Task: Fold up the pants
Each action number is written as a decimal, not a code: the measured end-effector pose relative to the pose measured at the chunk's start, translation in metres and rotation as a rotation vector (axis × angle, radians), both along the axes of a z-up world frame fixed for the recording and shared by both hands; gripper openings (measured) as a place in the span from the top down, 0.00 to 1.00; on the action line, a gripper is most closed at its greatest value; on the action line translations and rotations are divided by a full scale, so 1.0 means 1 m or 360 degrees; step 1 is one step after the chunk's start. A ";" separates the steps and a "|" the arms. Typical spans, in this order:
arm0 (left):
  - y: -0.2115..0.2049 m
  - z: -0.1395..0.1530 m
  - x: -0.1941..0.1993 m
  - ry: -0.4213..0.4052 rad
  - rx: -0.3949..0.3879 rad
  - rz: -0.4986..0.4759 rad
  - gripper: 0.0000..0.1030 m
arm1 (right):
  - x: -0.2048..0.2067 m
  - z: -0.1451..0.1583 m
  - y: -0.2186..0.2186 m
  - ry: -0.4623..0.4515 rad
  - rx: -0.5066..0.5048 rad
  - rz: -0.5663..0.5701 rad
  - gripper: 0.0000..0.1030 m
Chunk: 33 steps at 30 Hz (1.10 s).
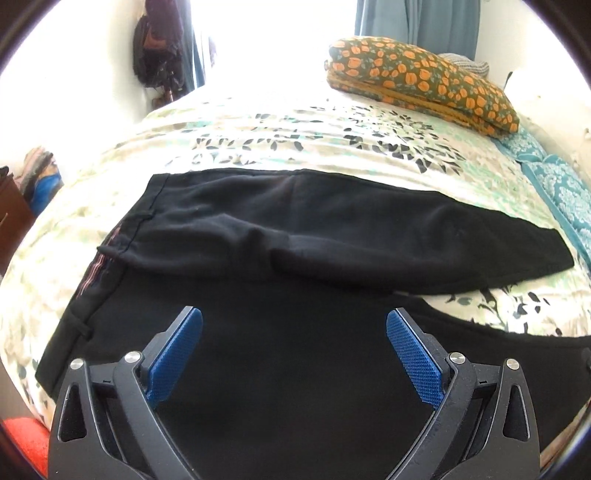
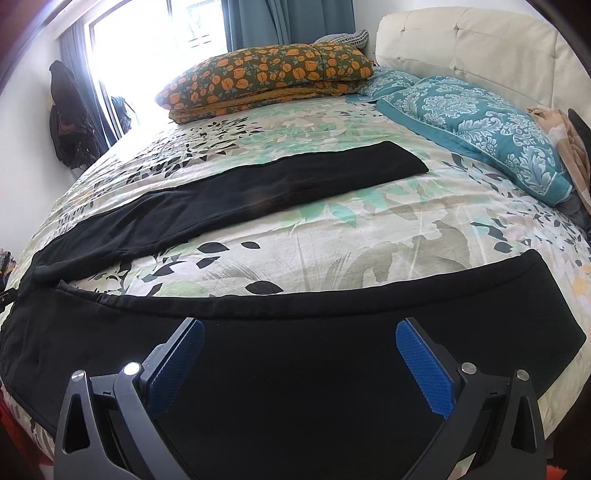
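left wrist view: i hold my left claw [image 1: 294, 325] wide apart over the pants [image 1: 280, 229], spread flat on the bed [image 1: 258, 125], waistband at nine o'clock, legs parted toward three, likely to fold one over. my right claw [image 2: 295, 336], equally wide, hovers over the near leg. pillow [image 2: 480, 122] at two o'clock, window [image 2: 155, 33] at eleven.

no legible text or labels anywhere

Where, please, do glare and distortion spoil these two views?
Left wrist view: the window is blown out to white and the bed bulges from the fisheye. Right wrist view: the window glares too, the pants are a detail-less black, and the corners are vignetted.
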<state>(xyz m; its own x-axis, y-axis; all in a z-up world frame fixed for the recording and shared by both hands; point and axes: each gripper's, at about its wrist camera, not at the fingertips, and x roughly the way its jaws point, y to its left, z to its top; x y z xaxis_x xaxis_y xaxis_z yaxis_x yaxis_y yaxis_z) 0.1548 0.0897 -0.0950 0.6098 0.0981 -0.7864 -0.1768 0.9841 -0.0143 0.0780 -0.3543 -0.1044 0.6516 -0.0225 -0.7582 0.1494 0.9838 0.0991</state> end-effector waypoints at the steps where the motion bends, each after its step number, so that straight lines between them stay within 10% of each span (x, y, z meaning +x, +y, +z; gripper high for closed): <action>1: -0.001 -0.005 0.009 0.0023 0.0022 0.0011 0.02 | 0.001 0.000 0.001 -0.0001 0.0008 0.0005 0.00; 7: 0.003 -0.067 0.036 0.0258 0.0111 0.0052 0.01 | 0.007 -0.001 0.003 0.0005 0.0065 0.0057 0.00; 12: 0.002 -0.069 0.024 0.0119 0.0118 0.0055 0.01 | 0.034 0.015 -0.036 0.0033 0.0234 0.0054 0.00; 26: -0.003 -0.075 0.024 0.0011 0.0187 0.0076 0.00 | 0.331 -0.004 -0.148 0.0525 0.0024 -0.0148 0.00; 33: -0.005 -0.076 0.024 -0.0008 0.0200 0.0082 0.01 | 0.370 -0.057 -0.171 0.0658 0.0009 -0.0449 0.01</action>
<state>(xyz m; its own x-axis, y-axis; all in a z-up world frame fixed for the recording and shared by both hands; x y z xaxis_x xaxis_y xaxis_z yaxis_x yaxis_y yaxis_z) 0.1787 0.0849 -0.1713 0.6055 0.2267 -0.7628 -0.2272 0.9679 0.1073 0.4479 -0.5257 -0.1614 0.2659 -0.1496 -0.9523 0.4374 0.8991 -0.0191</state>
